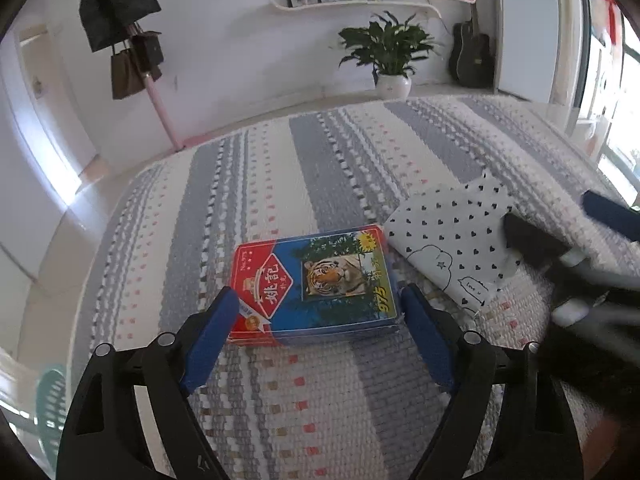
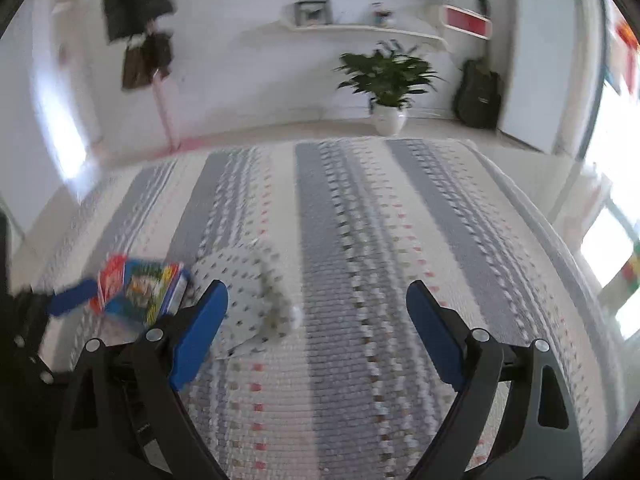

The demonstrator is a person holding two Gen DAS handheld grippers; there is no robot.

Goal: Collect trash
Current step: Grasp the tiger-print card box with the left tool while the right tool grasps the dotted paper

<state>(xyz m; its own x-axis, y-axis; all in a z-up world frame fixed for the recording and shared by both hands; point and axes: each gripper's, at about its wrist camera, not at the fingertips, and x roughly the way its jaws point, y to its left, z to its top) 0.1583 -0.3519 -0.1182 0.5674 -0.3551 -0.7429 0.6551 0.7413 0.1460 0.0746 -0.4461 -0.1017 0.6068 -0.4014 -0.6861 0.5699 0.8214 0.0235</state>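
Note:
A red and blue playing-card box with a tiger picture [image 1: 316,284] lies flat on the striped woven cloth [image 1: 280,168]. My left gripper [image 1: 318,304] is open, its blue fingers either side of the box's near end, close to it. To the right lies a white wrapper with black hearts [image 1: 448,236]. My right gripper shows blurred at the right edge of the left wrist view [image 1: 560,224], above that wrapper. In the right wrist view the right gripper [image 2: 318,296] is open and empty; the wrapper [image 2: 256,292] is by its left finger and the card box [image 2: 140,292] further left.
The cloth-covered surface ends at a far edge [image 2: 340,140]. Beyond it stand a potted plant [image 1: 390,56], a guitar [image 1: 472,56], a pink coat stand with bags [image 1: 132,56] and a wall shelf [image 1: 352,4]. A green stool [image 1: 50,408] is at lower left.

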